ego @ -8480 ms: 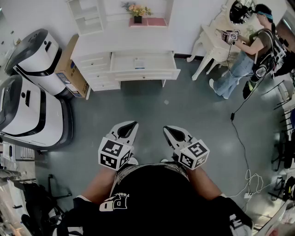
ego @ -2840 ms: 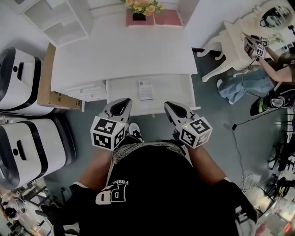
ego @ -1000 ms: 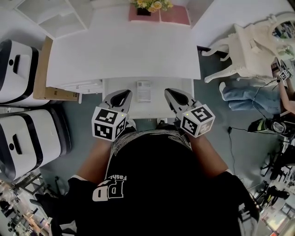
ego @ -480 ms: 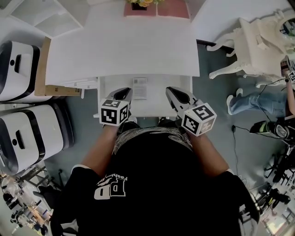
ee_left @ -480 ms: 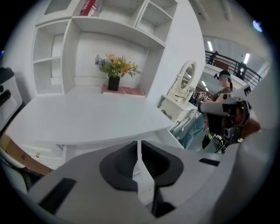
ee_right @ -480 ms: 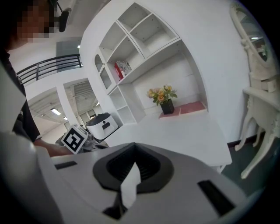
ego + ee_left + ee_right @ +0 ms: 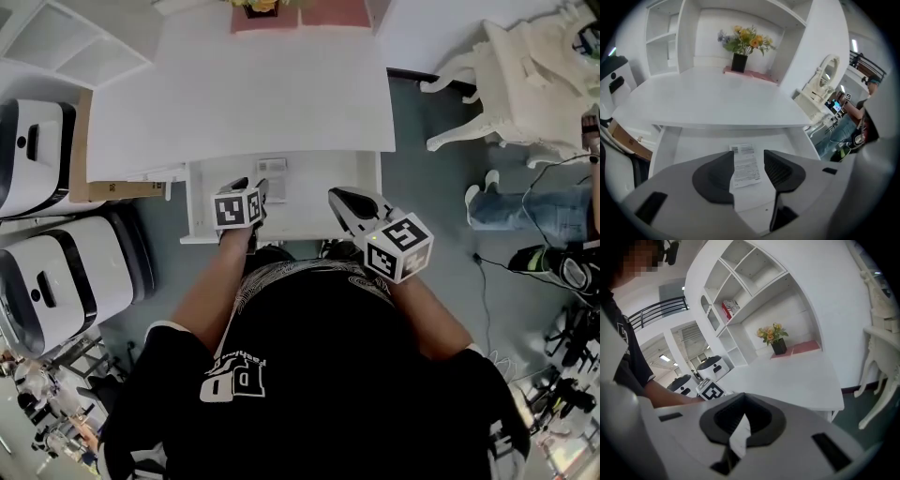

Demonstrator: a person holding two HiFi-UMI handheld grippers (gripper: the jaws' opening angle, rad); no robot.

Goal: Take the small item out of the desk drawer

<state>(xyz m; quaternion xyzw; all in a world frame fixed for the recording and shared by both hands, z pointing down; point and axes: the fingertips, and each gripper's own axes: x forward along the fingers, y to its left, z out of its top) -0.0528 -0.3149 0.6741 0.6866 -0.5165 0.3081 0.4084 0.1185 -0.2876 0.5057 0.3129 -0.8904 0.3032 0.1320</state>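
Small printed slip [image 7: 272, 169] lies flat on open drawer [image 7: 309, 208] floor, nr the back, just ahead of L gripper [image 7: 251, 186]. In L gripper view it shows btwn the jaws, untouched. L jaws abt half open, just been opening, holding nothing. R gripper [image 7: 339, 199] over drawer's right side, jaws together, empty.

A lab's staged room: white desk [image 7: 244, 94], shelves [image 7: 66, 52], bulky machines [image 7: 56, 281].

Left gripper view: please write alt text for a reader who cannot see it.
The left claw, jaws apart and just opened wider, hangs over a printed paper slip, seen between them but untouched, in the open white desk drawer. Behind, the desk top carries flowers in a black vase.
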